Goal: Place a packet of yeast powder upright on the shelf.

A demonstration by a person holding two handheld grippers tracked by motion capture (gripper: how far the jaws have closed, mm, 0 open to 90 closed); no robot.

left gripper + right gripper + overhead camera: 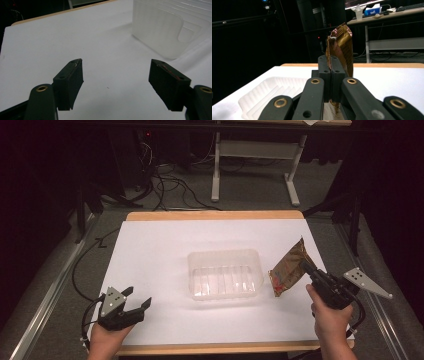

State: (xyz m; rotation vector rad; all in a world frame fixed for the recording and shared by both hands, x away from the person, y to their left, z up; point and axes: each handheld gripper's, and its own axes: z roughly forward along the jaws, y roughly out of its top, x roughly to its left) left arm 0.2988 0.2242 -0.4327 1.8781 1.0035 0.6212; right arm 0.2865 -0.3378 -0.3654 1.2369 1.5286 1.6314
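High view: right tool (306,267) grips snack packet (287,270) beside clear tray (225,274).

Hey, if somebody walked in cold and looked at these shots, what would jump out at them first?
Probably the shiny brown-gold snack packet, pinched between the closed jaws of the right gripper and held above the right side of the white table, just right of the clear plastic tray at its middle. Next, the left gripper near the front left corner, jaws wide apart with nothing between them.
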